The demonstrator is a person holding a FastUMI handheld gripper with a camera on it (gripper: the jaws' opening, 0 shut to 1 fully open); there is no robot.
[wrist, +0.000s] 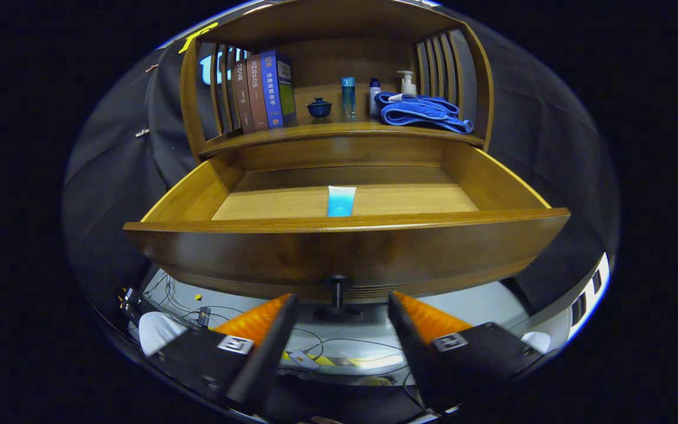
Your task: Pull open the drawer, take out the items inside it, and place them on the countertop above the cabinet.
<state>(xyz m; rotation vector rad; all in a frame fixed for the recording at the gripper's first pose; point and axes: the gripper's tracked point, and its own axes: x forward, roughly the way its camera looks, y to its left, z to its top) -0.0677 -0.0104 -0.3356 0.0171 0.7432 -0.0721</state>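
Drawer (345,247) pulled out, tool (339,306) released just before its knob (338,290).
Gripper view: the 2 fingers (268,324) stand apart, touching nothing, the knob between their tips. Beyond them, 1 tube (340,201) lies inside the drawer. Farther up, the surface (339,131) carries books (265,91), a cup (319,108), bottles (348,96) and a towel (421,112).

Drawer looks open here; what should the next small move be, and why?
Probably lift the tool up over the wooden drawer's front panel toward the blue-and-white tube lying on the drawer floor. The drawer is pulled out, the tool's fingers stand open, apart from the dark knob between them, holding nothing.
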